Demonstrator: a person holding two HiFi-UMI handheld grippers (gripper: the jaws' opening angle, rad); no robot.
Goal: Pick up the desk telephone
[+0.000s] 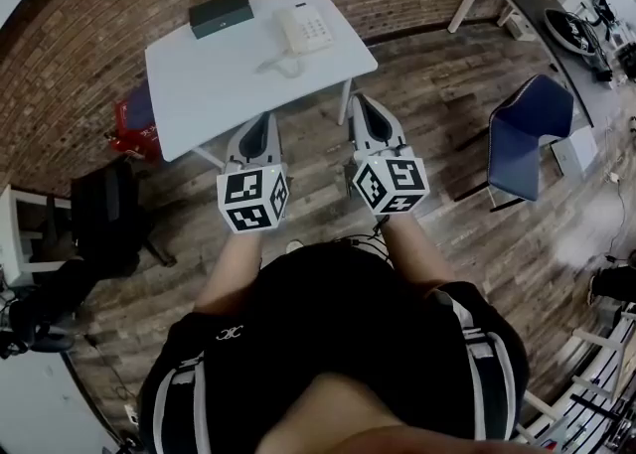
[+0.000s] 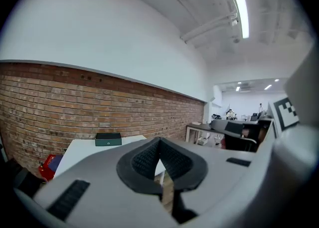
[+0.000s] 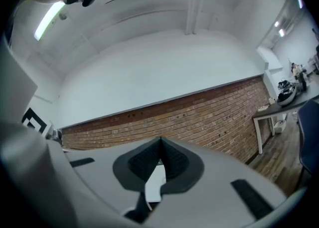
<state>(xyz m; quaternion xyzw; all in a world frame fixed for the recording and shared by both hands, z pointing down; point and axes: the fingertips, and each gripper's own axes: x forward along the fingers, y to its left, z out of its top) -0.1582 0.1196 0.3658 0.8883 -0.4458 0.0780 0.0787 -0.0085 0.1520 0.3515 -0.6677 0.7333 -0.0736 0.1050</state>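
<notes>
A white desk telephone [image 1: 305, 28] with its coiled cord sits near the far right corner of a white table [image 1: 224, 84] that stands against a brick wall. My left gripper [image 1: 259, 128] and right gripper [image 1: 362, 112] hover side by side over the table's near edge, well short of the phone. Both are shut with nothing between their jaws. In the left gripper view the left gripper [image 2: 159, 141] has its tips meeting; the right gripper [image 3: 160, 140] looks the same in its own view. The phone is hidden in both gripper views.
A dark green box [image 1: 221, 12] lies on the table's far left; the same dark green box [image 2: 108, 139] shows in the left gripper view. A red bag [image 1: 130, 122] and a black chair [image 1: 104, 214] stand left of the table, a blue chair [image 1: 527, 139] to the right, a dark desk [image 1: 556, 20] beyond.
</notes>
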